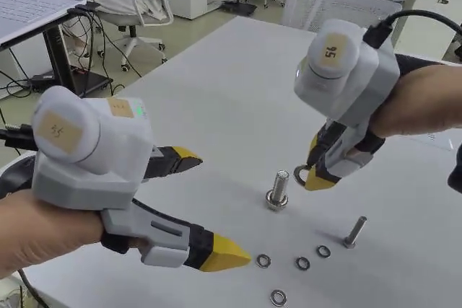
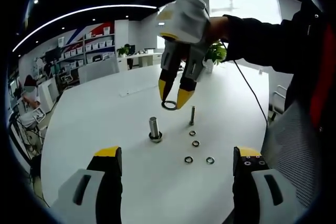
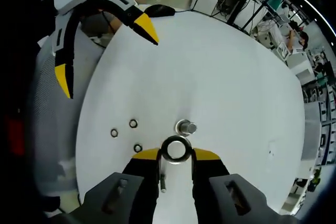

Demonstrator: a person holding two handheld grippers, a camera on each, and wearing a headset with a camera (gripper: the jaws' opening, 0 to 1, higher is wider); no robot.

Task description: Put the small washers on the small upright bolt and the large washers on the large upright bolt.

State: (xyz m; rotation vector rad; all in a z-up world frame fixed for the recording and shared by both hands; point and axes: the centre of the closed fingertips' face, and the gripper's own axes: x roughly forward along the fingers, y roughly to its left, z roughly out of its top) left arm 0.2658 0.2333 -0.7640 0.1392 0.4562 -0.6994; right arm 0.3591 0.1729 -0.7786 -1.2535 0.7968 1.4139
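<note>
Desk (image 1: 216, 91): white, with a curved edge; the task parts are carried on its near right part.
Left gripper (image 1: 209, 207): held low at the near left; the jaws are spread wide, with nothing between them.
Right gripper (image 1: 312, 177): held above the desk with its tips pointed down; the jaws are closed on a large washer (image 1: 302, 174).
Large washer: gripped by its rim and held off the desk, just right of the top of the large bolt (image 1: 278, 189) and clear of it.
Large bolt: stood upright on the desk, between the two grippers.
Small bolt (image 1: 354, 232): stood upright, right of the large bolt and apart from it.
Small washers (image 1: 302, 263): four, laid flat in a loose cluster on the near side of the bolts.
</note>
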